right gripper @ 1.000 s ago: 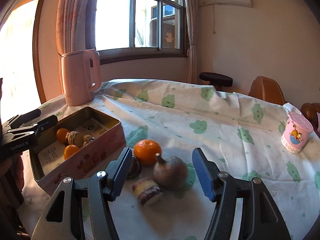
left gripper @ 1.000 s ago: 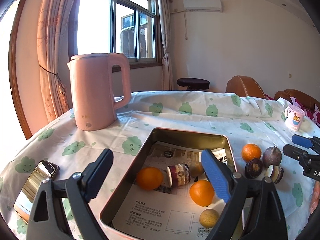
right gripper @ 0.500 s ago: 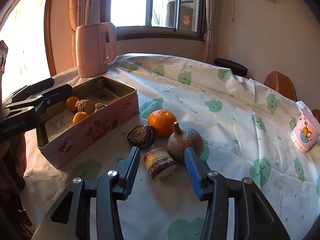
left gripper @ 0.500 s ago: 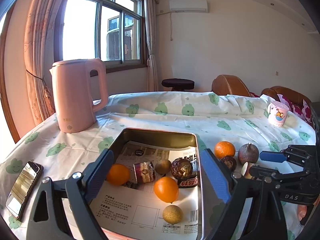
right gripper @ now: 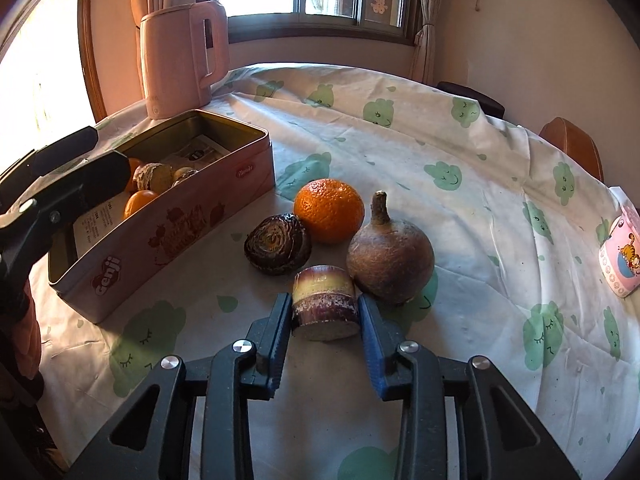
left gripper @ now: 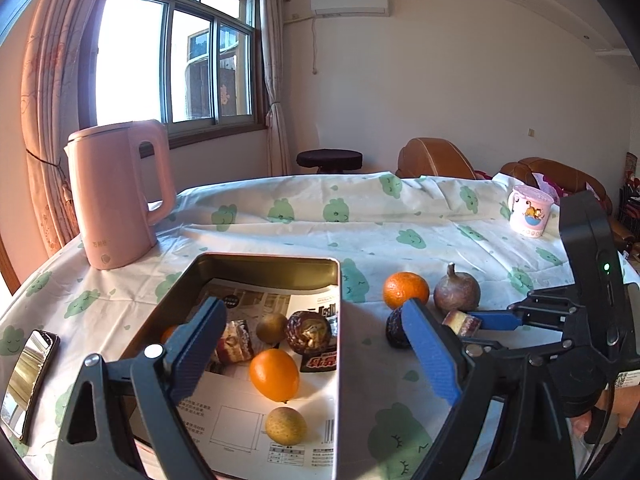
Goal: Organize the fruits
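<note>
A pink tin box (right gripper: 168,236) holds several fruits, among them an orange (left gripper: 274,375) and a small yellow-brown fruit (left gripper: 285,425). Right of the box lie an orange (right gripper: 329,210), a dark wrinkled fruit (right gripper: 278,244), a brown round fruit with a stem (right gripper: 390,257) and a short sugarcane piece (right gripper: 325,303). My right gripper (right gripper: 325,320) has its jaws closed against both sides of the sugarcane piece, which rests on the cloth. My left gripper (left gripper: 316,354) is open and empty over the box's near right edge.
A pink kettle (left gripper: 116,194) stands behind the box. A phone (left gripper: 26,380) lies at the table's left edge. A pink cup (left gripper: 530,216) stands at the far right. The table has a white cloth with green prints (right gripper: 460,152). Chairs stand beyond it.
My right gripper has moved forward and down and closed its jaws on the sugarcane piece. My left gripper has shifted right, over the box's right edge.
</note>
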{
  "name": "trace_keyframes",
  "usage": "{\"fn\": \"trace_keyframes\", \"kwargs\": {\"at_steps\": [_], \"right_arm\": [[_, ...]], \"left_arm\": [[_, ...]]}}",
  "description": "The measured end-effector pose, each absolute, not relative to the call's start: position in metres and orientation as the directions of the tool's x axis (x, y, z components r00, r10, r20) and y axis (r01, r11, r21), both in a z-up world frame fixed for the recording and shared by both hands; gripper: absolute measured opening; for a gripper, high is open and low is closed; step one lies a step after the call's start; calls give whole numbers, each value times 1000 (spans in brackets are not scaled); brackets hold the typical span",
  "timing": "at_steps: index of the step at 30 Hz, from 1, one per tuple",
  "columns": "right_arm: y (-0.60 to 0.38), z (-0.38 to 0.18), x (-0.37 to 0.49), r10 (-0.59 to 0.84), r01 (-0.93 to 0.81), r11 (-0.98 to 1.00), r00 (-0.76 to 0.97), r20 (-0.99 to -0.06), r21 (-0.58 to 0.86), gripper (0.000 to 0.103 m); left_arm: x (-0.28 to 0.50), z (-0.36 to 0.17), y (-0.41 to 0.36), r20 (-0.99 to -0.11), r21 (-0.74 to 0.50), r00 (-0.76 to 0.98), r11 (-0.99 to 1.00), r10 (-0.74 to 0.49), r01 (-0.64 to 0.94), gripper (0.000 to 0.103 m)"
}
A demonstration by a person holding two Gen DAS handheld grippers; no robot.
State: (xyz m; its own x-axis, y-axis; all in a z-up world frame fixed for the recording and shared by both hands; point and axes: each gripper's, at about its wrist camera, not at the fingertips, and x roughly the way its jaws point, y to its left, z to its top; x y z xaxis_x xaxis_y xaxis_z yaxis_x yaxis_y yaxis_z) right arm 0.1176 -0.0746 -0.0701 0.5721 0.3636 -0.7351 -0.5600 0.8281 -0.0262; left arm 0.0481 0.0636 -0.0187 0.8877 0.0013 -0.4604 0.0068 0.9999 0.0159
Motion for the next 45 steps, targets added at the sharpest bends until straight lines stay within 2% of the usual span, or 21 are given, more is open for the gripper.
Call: {"fn": "trace_keyframes", "kwargs": {"at_steps": [9, 14, 16, 19, 22, 28, 31, 36, 38, 45], "right_arm": [[-107, -50, 104, 352, -475, 879, 695, -626, -33, 35], [-135, -46, 114, 291, -388, 921, 746, -600, -35, 35], [-141, -46, 118, 278, -370, 929, 752, -598, -34, 35], [-145, -44, 118, 287, -369, 929, 754, -591, -21, 35], [-142, -45, 118, 295, -381, 924, 748, -594, -20, 35], [-143, -48, 121, 306, -393, 920, 731, -610, -9, 35], [-141, -49, 121, 303, -394, 919, 731, -611, -17, 35], [-146, -49, 123, 317, -392, 920, 727, -610, 11, 35], [-147, -48, 121, 317, -390, 921, 730, -605, 11, 35], [-149, -44, 117, 329, -392, 920, 748, -577, 17, 35]], "left_arm": [[64, -22, 22, -507, 66, 860, 993, -51, 98, 82], [82, -32, -7, -571, 114, 818, 981, -66, 158, 63], [90, -34, -11, -594, 105, 801, 979, -77, 172, 61], [102, -41, -13, -641, 97, 763, 978, -81, 185, 46], [111, -49, -17, -689, 86, 719, 976, -88, 202, 44], [124, -59, -22, -730, 114, 681, 971, -61, 209, 44], [132, -61, -19, -739, 112, 672, 973, -52, 200, 39], [130, -59, -17, -734, 107, 677, 974, -57, 198, 33], [127, -56, -16, -720, 105, 692, 976, -59, 192, 25], [114, -50, -15, -690, 91, 718, 973, -92, 212, 24]]}}
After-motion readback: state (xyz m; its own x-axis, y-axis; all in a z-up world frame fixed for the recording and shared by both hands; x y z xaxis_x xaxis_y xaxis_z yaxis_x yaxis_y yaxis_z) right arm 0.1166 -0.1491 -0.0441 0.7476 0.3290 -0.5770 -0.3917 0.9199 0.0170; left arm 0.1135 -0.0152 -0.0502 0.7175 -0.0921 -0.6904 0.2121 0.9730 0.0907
